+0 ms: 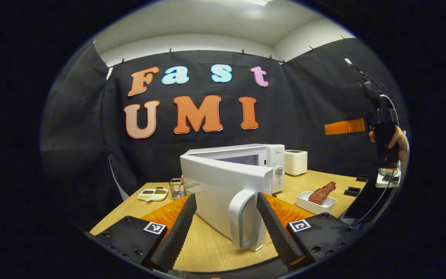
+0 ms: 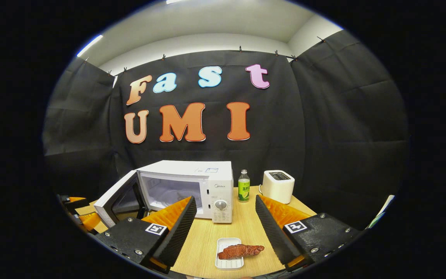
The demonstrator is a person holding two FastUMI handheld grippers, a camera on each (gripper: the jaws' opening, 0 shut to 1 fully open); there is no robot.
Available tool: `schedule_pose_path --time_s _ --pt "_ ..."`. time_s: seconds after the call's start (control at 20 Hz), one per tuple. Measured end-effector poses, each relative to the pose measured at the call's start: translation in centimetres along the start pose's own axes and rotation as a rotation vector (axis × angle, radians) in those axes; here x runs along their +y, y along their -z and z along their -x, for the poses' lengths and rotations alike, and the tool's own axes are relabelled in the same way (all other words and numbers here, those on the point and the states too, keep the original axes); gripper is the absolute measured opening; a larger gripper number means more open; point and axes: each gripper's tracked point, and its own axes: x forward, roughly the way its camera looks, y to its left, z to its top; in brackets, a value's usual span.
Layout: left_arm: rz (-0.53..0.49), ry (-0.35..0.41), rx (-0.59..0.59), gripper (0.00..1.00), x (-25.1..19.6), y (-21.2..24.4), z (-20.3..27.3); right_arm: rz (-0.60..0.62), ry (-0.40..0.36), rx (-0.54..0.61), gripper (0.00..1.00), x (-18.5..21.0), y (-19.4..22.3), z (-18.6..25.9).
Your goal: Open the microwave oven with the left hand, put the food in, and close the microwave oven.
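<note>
The white box-shaped microwave oven (image 2: pixel 192 186) is standing on the pale wooden table (image 2: pixel 246 228) with its door (image 1: pixel 223 186) swung open; the left gripper (image 1: pixel 226 221) is spreading its jaws wide either side of the door's curved white handle (image 1: pixel 242 217), gripping nothing. The right gripper (image 2: pixel 226 228) is hovering with jaws equally spread; the small white rectangular tray (image 2: pixel 229 255) is lying directly ahead and between them, holding one reddish-brown strip of meat (image 2: pixel 240 251) with its long axis running crosswise to the fingers (so this hand seems nearer the food); the oven's cavity looks empty.
</note>
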Motion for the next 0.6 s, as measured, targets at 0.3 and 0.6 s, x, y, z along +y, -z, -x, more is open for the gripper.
schedule_pose_path --time_s 0.3,0.6 --pt "0.091 -0.168 -0.039 1.00 7.7 -5.3 1.2 0.007 0.007 0.006 0.95 0.2 0.6 0.0" --pt "0.110 -0.244 -0.106 0.97 12.4 -7.2 1.2 -0.025 0.074 0.013 0.95 -1.9 2.5 -1.0"
